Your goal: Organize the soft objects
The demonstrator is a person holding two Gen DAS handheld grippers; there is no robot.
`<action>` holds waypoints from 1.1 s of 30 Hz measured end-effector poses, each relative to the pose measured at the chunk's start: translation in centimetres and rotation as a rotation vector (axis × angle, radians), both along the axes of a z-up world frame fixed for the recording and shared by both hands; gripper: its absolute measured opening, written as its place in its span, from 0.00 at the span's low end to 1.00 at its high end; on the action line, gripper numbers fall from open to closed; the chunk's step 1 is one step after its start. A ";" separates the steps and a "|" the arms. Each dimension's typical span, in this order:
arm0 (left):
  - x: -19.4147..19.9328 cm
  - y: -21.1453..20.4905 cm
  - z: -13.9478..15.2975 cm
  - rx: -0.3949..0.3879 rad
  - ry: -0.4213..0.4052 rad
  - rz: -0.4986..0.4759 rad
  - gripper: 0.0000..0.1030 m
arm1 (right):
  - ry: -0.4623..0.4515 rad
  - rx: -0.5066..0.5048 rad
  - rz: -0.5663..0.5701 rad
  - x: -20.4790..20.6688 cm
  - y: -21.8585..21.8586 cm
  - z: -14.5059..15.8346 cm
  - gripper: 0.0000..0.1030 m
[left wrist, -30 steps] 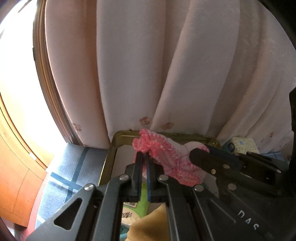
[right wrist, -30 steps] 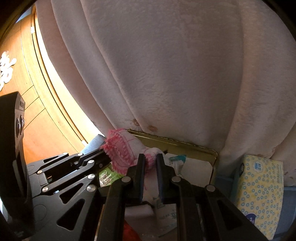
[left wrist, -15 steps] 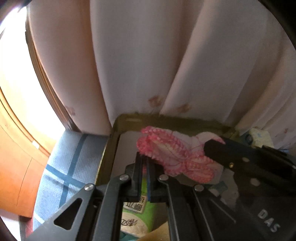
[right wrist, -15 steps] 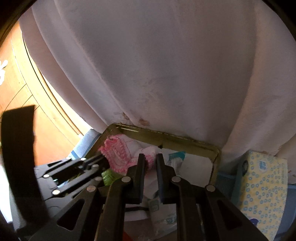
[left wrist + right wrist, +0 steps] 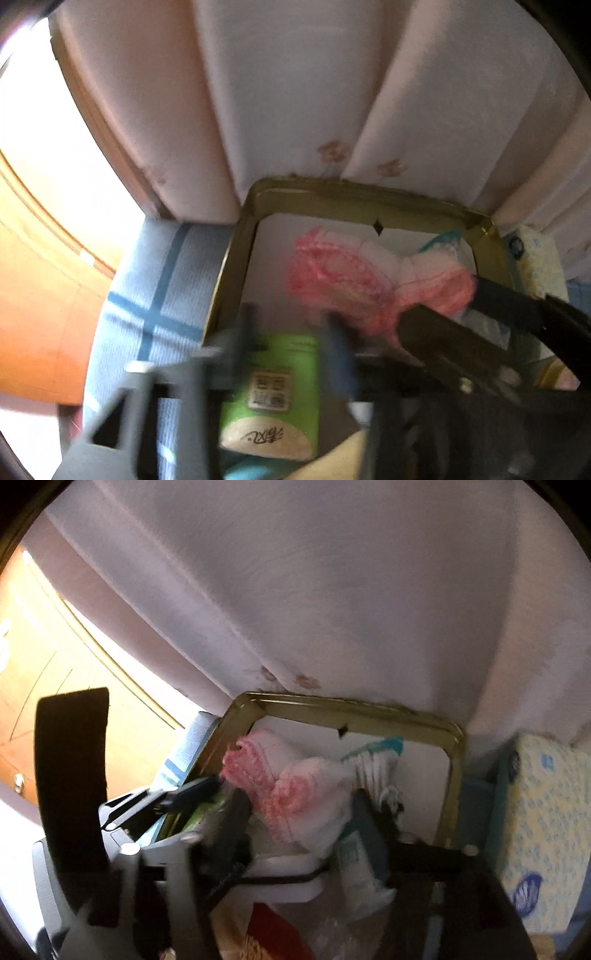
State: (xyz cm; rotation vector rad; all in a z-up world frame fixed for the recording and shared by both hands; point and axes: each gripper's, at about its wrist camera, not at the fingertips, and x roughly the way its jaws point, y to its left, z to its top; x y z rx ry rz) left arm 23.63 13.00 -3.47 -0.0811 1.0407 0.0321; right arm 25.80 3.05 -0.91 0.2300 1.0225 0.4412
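A pink-and-white knitted cloth (image 5: pixel 351 273) lies crumpled inside a gold-rimmed tin (image 5: pixel 227 284), against its far wall. My left gripper (image 5: pixel 291 332) is blurred and its jaws are opening. Nothing is gripped; the cloth lies just past its right finger, and a green tissue pack (image 5: pixel 273 387) shows in the gap. My right gripper (image 5: pixel 301 823) is opening too. The cloth (image 5: pixel 295 786) sits loose between its spread fingers, with the pads off it. One right finger (image 5: pixel 443 328) reaches in from the right in the left wrist view.
A pale curtain (image 5: pixel 332 590) hangs directly behind the tin (image 5: pixel 452 775). A yellow-and-blue tissue box (image 5: pixel 543 812) stands to its right. Wipe packs and paper (image 5: pixel 354 867) fill the tin's near part. A blue checked cloth (image 5: pixel 155 302) and a wooden door (image 5: pixel 40 295) are on the left.
Both grippers were shut on the pink cloth, holding it up over the tin. Now both have sprung apart and the cloth has dropped into the tin. Both views tipped downward.
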 end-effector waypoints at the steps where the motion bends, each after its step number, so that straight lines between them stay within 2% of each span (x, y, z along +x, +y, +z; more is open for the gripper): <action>1: -0.2 0.2 0.0 -0.024 0.001 0.004 0.56 | -0.002 0.023 -0.009 -0.3 -0.3 0.1 0.72; 4: -1.1 0.1 0.2 -0.027 -0.016 0.005 0.62 | -0.031 0.028 -0.018 -1.4 -0.5 0.5 0.73; 6: -2.1 -0.2 0.6 0.005 -0.051 0.010 0.70 | -0.049 0.023 -0.027 -2.0 -0.8 1.1 0.73; 9: -3.0 -0.4 0.8 0.009 -0.104 0.000 0.73 | -0.087 0.026 -0.037 -3.7 -1.6 2.1 0.73; 16: -6.1 -1.2 1.1 0.075 -0.248 -0.010 0.79 | -0.152 -0.019 -0.063 -6.3 -1.1 3.4 0.73; 20: -7.9 -1.5 1.8 0.068 -0.340 -0.023 0.80 | -0.211 -0.062 -0.077 -7.9 -0.6 4.1 0.73; 22: -8.7 -1.4 1.9 0.065 -0.382 -0.014 0.90 | -0.245 -0.072 -0.088 -8.8 -0.6 4.5 0.73; 26: -10.8 -1.7 3.0 0.113 -0.500 0.001 0.95 | -0.323 -0.056 -0.114 -10.7 -0.8 5.2 0.74; 27: -11.5 -2.0 3.5 0.136 -0.530 0.003 1.00 | -0.353 -0.061 -0.122 -11.3 -0.8 5.3 0.74; 31: -12.7 -2.1 4.7 0.201 -0.598 0.018 1.00 | -0.420 -0.041 -0.152 -13.7 -1.7 6.5 0.74; 33: -13.4 -2.0 5.2 0.202 -0.619 0.022 1.00 | -0.447 -0.021 -0.165 -14.6 -2.0 6.8 0.74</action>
